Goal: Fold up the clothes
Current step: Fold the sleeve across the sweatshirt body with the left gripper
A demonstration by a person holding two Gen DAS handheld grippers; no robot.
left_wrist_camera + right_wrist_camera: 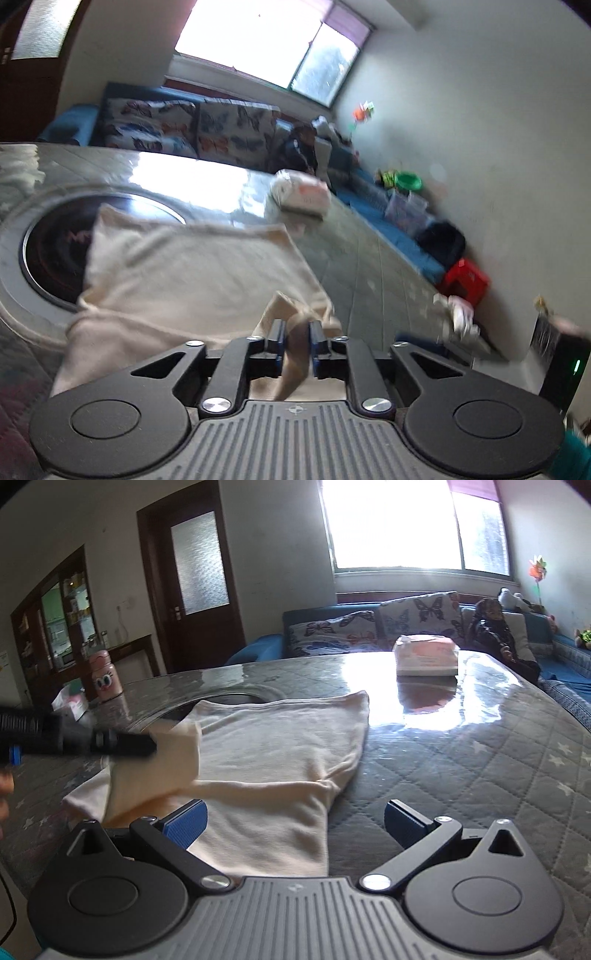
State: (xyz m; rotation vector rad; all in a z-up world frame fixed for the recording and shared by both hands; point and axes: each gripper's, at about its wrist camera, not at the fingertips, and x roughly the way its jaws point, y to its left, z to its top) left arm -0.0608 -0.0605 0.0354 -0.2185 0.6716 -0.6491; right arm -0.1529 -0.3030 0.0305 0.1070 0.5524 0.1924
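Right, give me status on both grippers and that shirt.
Left gripper shut on a fold of the cream shirt, lifting it. Right gripper open, low over the shirt's near edge. Tissue pack beyond, not in the way.

No legible text anywhere; tissue pack [425, 654] print perhaps lettering, unreadable.

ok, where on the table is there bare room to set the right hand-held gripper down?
Free: quilted cover right of the cream garment, and the glossy strip between garment and tissue pack. Crowded: left side, where the left hand-held gripper holds a garment fold, with the pink bottle behind. The right hand-held gripper hangs open over the garment's near edge.
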